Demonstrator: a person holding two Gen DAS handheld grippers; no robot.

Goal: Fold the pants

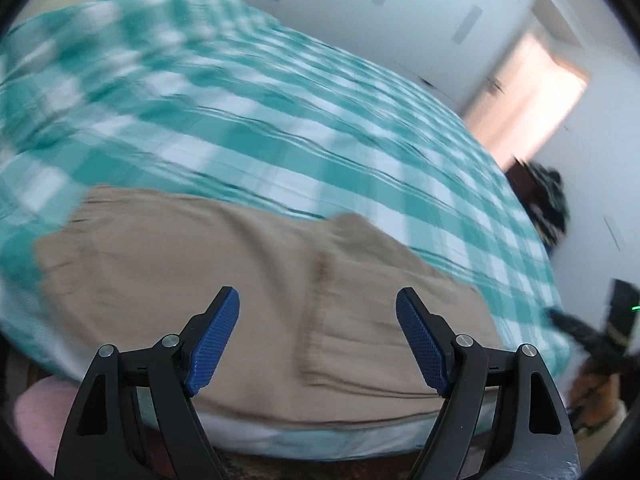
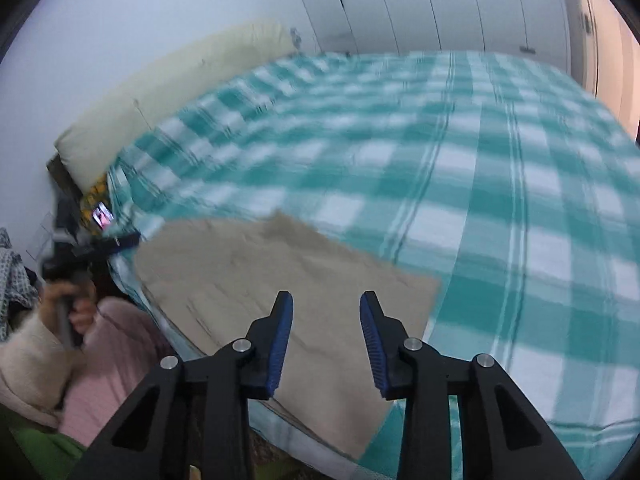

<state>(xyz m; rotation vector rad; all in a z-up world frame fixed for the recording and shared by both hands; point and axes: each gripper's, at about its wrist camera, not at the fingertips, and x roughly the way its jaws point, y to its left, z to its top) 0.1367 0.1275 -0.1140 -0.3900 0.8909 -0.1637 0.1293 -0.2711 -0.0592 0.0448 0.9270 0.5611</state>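
Observation:
Beige pants lie folded into a flat rectangle near the front edge of a bed with a teal and white checked cover. My left gripper is open and empty, held above the pants. The pants also show in the right wrist view. My right gripper is open and empty above their right part. The left gripper, held in a hand, shows at the left of the right wrist view. Both views are motion-blurred.
A cream pillow lies at the head of the bed by the wall. White wardrobe doors stand behind the bed. A doorway is at the right. The person's pink clothing is by the bed's front edge.

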